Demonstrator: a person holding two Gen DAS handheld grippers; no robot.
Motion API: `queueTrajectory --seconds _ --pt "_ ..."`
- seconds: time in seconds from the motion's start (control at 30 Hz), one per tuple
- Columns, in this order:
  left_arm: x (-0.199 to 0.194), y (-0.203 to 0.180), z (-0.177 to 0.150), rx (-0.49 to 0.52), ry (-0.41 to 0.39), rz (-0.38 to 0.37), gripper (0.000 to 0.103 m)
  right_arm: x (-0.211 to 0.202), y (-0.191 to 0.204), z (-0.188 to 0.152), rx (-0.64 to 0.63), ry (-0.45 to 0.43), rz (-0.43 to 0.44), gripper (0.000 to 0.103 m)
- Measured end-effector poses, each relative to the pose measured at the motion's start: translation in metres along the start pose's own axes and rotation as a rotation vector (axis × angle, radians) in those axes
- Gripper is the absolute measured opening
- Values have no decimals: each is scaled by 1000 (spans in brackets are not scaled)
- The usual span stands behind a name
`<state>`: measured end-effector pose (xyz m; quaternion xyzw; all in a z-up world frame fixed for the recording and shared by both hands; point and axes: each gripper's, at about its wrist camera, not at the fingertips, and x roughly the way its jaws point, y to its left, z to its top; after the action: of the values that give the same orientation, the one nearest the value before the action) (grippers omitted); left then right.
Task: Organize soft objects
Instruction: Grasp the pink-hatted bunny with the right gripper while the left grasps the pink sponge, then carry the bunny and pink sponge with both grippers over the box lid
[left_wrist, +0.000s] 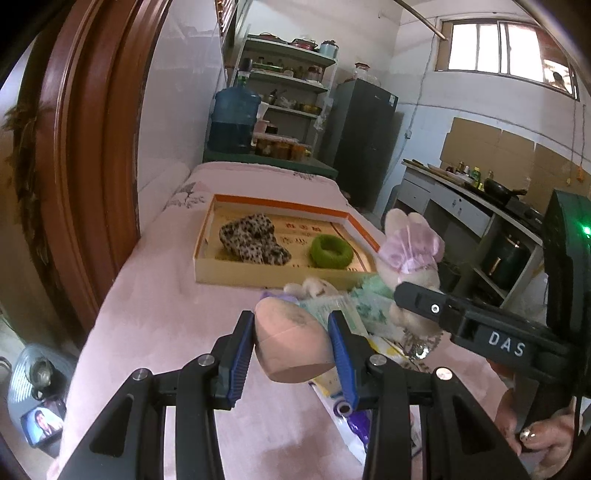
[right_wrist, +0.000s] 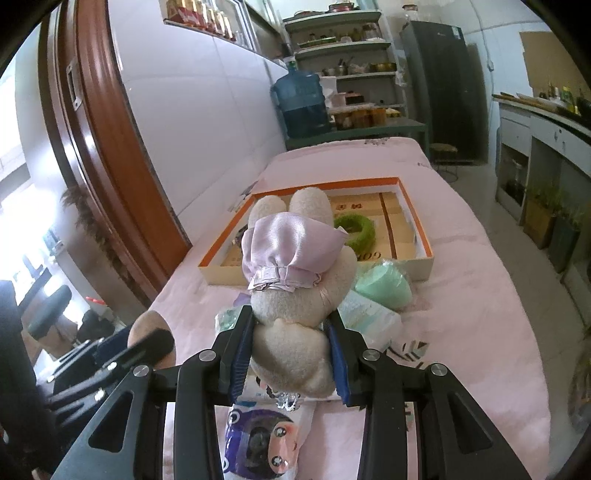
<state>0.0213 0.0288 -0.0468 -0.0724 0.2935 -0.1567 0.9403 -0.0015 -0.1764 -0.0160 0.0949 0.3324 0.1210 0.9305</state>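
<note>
The left gripper (left_wrist: 291, 341) is half open, clamped on a peach sponge (left_wrist: 291, 343) above the pink bed (left_wrist: 166, 317). The right gripper (right_wrist: 291, 345) pinches a cream plush rabbit (right_wrist: 295, 306) in a lilac satin cap, near the box (right_wrist: 424, 266). Its side reads "DAS"; the box's print seems too blurred to read. Inside lie a leopard cloth (left_wrist: 253, 238) and a green ring (left_wrist: 330, 251).

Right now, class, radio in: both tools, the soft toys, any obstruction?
Left tool shut on pink sponge. Right tool shut on plush rabbit. Box ahead, packets between.
</note>
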Motion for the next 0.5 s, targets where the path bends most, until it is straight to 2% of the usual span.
queueTrajectory --seconds 0.5 --pt "19 11 37 27 -32 32 41 20 -2 21 -17 -7 -21 38"
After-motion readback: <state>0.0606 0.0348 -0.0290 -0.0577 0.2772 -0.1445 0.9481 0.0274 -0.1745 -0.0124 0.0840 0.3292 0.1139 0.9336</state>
